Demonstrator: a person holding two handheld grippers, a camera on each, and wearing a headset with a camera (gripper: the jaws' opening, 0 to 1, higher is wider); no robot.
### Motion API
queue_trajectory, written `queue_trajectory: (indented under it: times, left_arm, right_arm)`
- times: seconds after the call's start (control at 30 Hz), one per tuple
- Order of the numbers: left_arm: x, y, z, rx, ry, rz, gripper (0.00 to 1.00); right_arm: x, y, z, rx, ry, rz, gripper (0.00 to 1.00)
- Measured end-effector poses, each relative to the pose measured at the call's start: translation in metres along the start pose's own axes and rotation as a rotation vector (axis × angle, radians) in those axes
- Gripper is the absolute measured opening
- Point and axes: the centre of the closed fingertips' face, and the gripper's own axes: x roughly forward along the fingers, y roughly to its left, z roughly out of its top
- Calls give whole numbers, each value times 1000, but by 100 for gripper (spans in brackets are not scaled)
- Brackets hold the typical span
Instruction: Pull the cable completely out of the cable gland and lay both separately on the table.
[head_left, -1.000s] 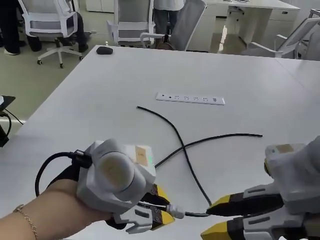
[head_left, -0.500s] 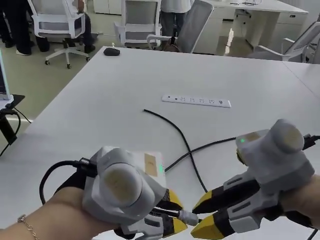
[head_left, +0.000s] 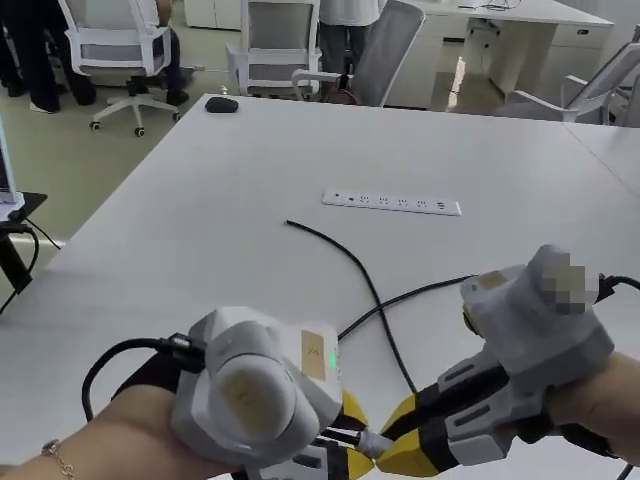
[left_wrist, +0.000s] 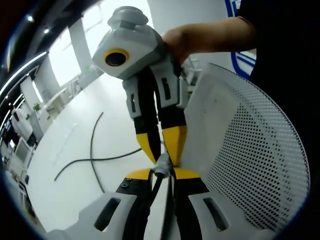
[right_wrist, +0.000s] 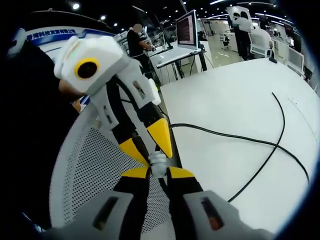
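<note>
A small white cable gland (head_left: 372, 442) hangs above the table's near edge, pinched between the yellow tips of my left gripper (head_left: 350, 456). The black cable (head_left: 370, 290) leaves the gland, runs out across the white table and crosses over itself. My right gripper (head_left: 392, 446) faces the left one tip to tip, its jaws closed on the cable right at the gland's mouth. The left gripper view has the gland (left_wrist: 162, 164) just above my own left gripper (left_wrist: 163, 175). The right gripper view has the gland (right_wrist: 157, 161) at the tips of my right gripper (right_wrist: 157, 173).
A white power strip (head_left: 392, 203) lies mid-table beyond the cable. A dark mouse (head_left: 221, 104) sits near the far edge. Office chairs (head_left: 275, 45) and people stand behind the table (head_left: 200, 230). A white mesh chair back (left_wrist: 250, 150) is close under the grippers.
My right gripper has moved left along the cable up to the gland, and its jaws have narrowed around the cable. The left gripper keeps its hold.
</note>
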Motion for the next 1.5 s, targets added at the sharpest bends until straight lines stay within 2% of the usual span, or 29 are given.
queue_trajectory:
  times: [0.27,0.4,0.43,0.53,0.6,0.67,0.77,0.87,0.9,0.97,1.0,1.03,1.07,1.2,1.27,1.37,1.47,1.5]
  left_arm:
    - [0,1,-3,-68,14,-17,16]
    - [0,1,-6,-92,35,-30,16]
    - [1,0,-6,-96,40,-34,16]
    - [2,1,-7,-107,52,-40,16]
    - [1,-2,-9,-156,74,-73,16]
    - [2,-2,-9,-158,81,-92,16]
    - [3,0,-8,-199,84,-115,16]
    - [3,3,-8,-233,93,-126,15]
    - [4,2,-8,-256,93,-134,15]
    - [6,2,-6,-350,85,-154,15]
    - [6,3,-6,-418,82,-169,15]
    - [7,3,-5,-435,75,-175,15]
    - [8,4,-5,-498,66,-196,15]
    - [9,6,-6,-610,30,-251,15]
    - [9,7,-6,-704,17,-278,15]
    - [9,9,-7,-811,6,-326,15]
    - [10,12,-9,-853,-32,-355,16]
    - [9,11,-10,-912,-38,-381,16]
  right_arm:
    - [2,1,1,-82,52,-62,12]
    - [5,-1,0,-156,101,-114,12]
    - [5,-1,-2,-189,127,-127,12]
    - [7,-2,-1,-224,145,-157,12]
    - [9,0,-3,-271,171,-172,12]
    - [9,0,-5,-324,199,-189,11]
    - [8,0,-5,-326,205,-224,11]
    - [6,-4,-3,-369,213,-276,11]
    - [5,-5,-3,-386,222,-287,11]
    - [3,-8,-4,-426,246,-324,10]
    - [2,-9,-3,-454,255,-337,10]
    - [1,-10,-5,-487,275,-353,10]
    - [1,-10,-5,-495,277,-364,10]
    - [1,-12,-4,-552,290,-401,10]
    - [0,-15,-2,-610,300,-430,10]
    - [0,-16,-1,-681,319,-447,11]
    - [1,-20,-1,-696,322,-463,11]
    - [2,-20,0,-706,321,-464,11]
